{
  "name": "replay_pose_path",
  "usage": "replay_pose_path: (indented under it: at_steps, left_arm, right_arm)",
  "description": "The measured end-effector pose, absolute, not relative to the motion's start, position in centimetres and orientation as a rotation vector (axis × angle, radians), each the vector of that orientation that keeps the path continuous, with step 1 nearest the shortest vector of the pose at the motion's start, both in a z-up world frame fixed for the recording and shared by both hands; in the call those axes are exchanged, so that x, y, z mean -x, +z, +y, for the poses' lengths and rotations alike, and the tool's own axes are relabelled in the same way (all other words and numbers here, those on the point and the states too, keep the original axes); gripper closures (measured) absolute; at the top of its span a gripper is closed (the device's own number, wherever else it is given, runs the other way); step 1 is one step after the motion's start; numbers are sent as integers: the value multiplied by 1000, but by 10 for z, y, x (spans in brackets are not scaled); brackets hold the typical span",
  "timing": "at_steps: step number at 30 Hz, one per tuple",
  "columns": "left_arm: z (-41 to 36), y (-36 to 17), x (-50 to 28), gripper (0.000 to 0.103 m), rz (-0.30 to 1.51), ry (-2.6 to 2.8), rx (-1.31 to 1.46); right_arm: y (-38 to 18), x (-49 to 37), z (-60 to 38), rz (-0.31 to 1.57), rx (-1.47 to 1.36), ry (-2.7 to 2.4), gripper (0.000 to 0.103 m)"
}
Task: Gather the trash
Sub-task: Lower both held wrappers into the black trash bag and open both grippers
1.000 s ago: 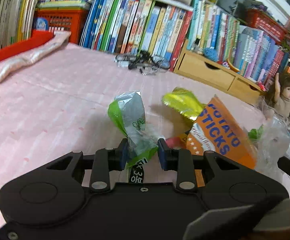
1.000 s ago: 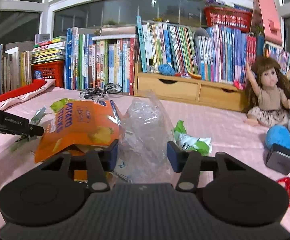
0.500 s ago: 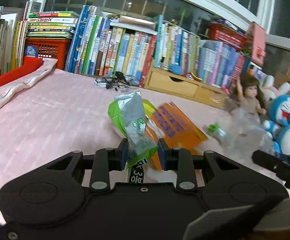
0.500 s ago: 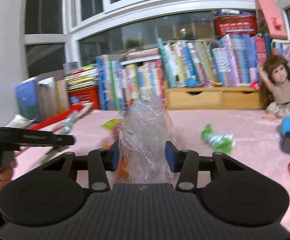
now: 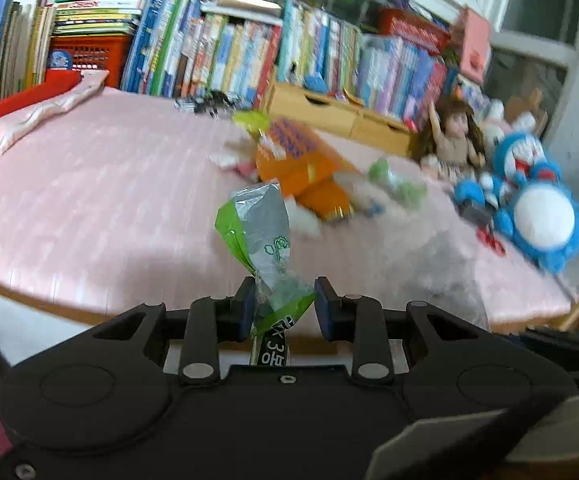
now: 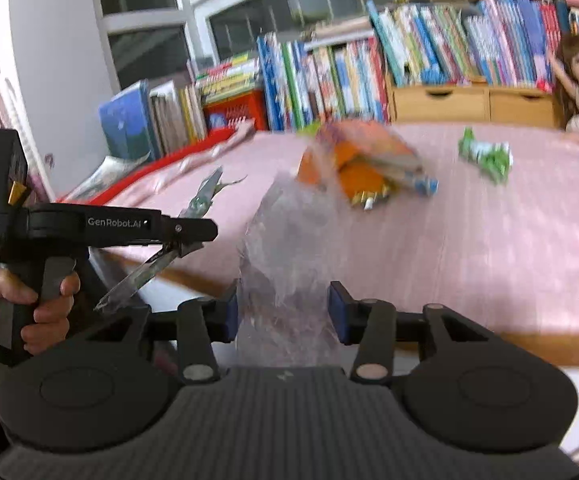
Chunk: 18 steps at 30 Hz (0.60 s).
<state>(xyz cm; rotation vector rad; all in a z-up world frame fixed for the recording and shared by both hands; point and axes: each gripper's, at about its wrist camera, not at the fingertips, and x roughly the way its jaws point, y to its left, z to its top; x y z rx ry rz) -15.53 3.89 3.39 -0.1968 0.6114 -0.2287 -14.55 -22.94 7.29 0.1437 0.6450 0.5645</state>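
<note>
your left gripper [image 5: 283,302] is clamped on a green and silver wrapper [image 5: 263,240], which sticks up from between the blue pads out past the edge of the pink bed [image 5: 89,200]. your right gripper [image 6: 283,312] has a crumpled clear plastic bag [image 6: 289,248] squeezed between its pads. more trash lies on the bed: an orange snack bag [image 6: 353,164] in the middle and a small green wrapper [image 6: 485,156] to its right in the right wrist view. your hand [image 6: 21,304] grips the left tool's handle.
</note>
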Motion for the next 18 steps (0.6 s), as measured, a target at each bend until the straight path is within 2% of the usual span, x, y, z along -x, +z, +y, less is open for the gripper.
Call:
replay_pose_path:
  at_steps: [11, 18]
  left_arm:
    - [23, -22, 174, 74, 823, -220, 106]
    - [20, -43, 172, 74, 890, -220, 81]
  right_arm:
    - [22, 153, -222, 824, -196, 558, 63]
    - [6, 152, -217, 904, -194, 565, 65]
